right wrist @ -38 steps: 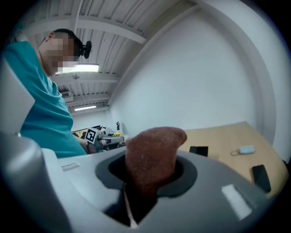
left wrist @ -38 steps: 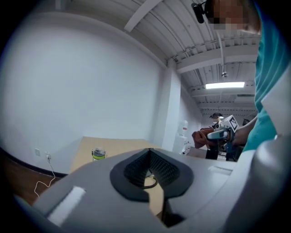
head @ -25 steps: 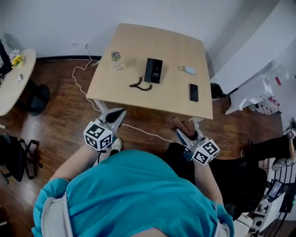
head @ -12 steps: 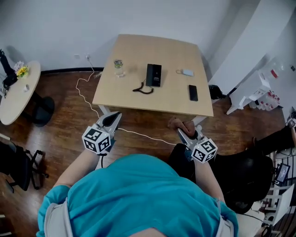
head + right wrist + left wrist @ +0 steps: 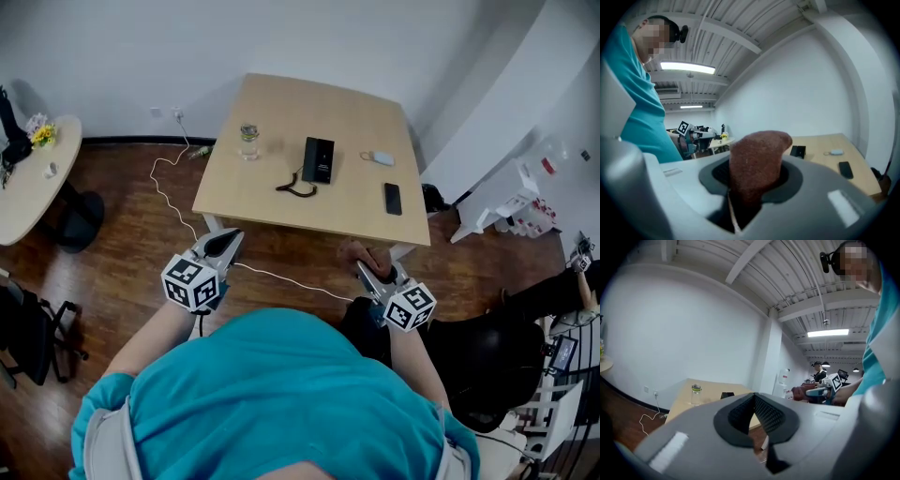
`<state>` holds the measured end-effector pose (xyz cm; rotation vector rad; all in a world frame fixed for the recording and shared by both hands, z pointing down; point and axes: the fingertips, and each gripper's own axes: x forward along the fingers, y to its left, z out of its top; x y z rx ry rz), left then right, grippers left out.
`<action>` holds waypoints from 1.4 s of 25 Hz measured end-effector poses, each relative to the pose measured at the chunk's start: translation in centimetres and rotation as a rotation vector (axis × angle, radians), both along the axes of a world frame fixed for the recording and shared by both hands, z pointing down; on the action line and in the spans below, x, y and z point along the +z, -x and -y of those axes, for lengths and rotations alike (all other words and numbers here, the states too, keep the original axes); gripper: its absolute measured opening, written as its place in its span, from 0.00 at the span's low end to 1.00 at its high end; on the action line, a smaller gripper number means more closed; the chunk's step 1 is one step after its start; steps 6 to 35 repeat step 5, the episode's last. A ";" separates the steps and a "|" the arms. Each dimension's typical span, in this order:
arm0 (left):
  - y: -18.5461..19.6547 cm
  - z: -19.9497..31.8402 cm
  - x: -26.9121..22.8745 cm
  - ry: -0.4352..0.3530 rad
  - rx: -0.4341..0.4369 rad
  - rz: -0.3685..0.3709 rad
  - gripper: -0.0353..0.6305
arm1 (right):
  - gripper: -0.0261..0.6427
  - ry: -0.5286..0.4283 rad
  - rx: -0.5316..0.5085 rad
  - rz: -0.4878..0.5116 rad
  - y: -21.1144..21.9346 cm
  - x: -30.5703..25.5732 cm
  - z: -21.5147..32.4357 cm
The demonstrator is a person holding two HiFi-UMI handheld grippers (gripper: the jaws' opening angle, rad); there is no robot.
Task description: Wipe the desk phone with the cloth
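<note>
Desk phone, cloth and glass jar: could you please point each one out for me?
desk phone point(image 5: 319, 159), head view, middle of its black body.
cloth point(image 5: 757, 161), right gripper view, brown fold standing up between the jaws.
glass jar point(image 5: 248, 142), head view, its clear side.

Teal shirt, sleeves seemingly short. Grey left gripper, right gripper; black-white marker cubes.
</note>
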<state>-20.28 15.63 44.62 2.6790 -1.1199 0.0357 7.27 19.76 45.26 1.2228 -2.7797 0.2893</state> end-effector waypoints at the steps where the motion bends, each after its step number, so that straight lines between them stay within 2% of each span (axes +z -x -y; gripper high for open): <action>1: 0.1 0.0 0.0 -0.001 0.002 0.002 0.06 | 0.24 -0.001 -0.003 -0.003 0.2 -0.1 0.0; 5: 0.3 -0.3 0.8 0.022 0.007 0.009 0.06 | 0.24 0.001 -0.016 -0.011 0.9 0.0 -0.1; 35: 0.3 -0.3 0.8 0.022 0.007 0.009 0.06 | 0.24 0.001 -0.016 -0.011 0.9 0.0 -0.1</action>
